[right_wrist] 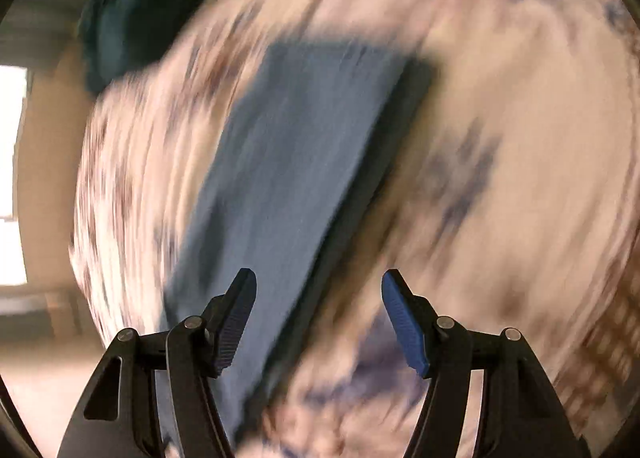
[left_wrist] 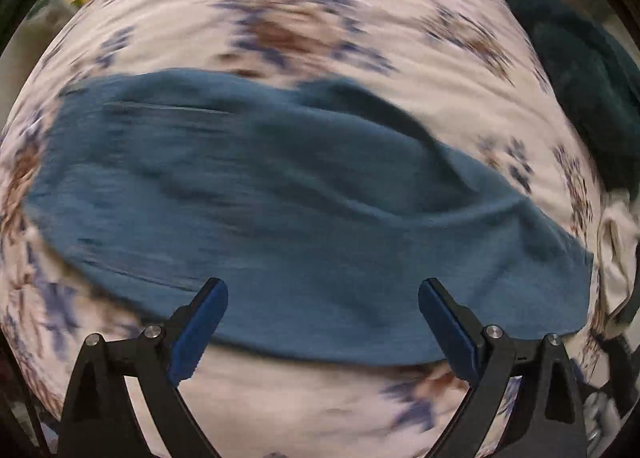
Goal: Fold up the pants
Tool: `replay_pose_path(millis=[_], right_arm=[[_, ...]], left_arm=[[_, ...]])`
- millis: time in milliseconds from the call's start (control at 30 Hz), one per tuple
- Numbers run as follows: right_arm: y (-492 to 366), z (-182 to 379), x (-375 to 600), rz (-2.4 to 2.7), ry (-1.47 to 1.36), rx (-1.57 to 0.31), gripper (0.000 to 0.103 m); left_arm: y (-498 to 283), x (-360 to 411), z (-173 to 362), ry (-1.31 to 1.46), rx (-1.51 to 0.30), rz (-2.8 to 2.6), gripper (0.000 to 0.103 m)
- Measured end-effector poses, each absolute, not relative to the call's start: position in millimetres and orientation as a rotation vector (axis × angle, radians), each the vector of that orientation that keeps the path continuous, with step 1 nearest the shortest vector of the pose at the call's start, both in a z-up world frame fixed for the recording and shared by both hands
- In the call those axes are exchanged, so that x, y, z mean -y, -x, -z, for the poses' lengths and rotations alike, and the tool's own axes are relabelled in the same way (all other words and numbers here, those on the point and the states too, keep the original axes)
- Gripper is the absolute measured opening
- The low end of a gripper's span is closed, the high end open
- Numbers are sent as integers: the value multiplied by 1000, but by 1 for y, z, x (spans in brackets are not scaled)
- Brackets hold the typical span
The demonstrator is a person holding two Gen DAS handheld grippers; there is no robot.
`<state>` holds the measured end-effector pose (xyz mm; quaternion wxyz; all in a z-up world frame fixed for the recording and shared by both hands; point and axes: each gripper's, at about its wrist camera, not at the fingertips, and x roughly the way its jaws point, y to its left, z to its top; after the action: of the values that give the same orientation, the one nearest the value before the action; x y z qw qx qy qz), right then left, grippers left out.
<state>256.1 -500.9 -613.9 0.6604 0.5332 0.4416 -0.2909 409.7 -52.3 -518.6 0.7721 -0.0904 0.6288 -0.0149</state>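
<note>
**Both jaws open and empty over the folded pants**

Left gripper [left_wrist: 323, 290]: jaws spread wide, nothing between the pads. Right gripper [right_wrist: 319, 282]: jaws also apart, empty. No cloth is pinched in either view.

The blue pants [left_wrist: 280, 209] lie flat on the floral bedsheet [left_wrist: 304, 1] as a long band, apparently already folded lengthwise. In the left wrist view the band runs side to side just beyond the fingertips, near edge directly under them. In the right wrist view the band runs away from the jaws, slightly slanted, its near end under the left finger. Both hands point steeply down at the bed; heavy blur. Likely next: regrip one end, folding along the long axis. A dark green cloth [left_wrist: 580, 97] sits at the bed's far edge.
</note>
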Motion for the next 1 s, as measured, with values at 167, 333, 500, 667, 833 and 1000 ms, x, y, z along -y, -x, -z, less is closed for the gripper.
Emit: replay_pose_path(millis=[167,333,500,667,833,1000], right_arm=[[-253,631,603,684,-1249,-928,66],[-280,665,614,633,-1204,-1067,59],[-294,672,610,620,-1064,-1116,20],[-290,636,590,627,-956,-1052,12],[-283,659,601,625,-997,-1140,13],[-279,670,626,526,-1175,-1183,17]], left_arm=[[-414,140,533,113,-1382,61,98],[-416,188,544,57,-1405,52,98],[-420,210,548,27,-1407,28,98],[-419,215,546,1,-1400,13,98],[-416,209,552,2,-1413,-4,98],[-410,193,555,43,-1419,-34,98]])
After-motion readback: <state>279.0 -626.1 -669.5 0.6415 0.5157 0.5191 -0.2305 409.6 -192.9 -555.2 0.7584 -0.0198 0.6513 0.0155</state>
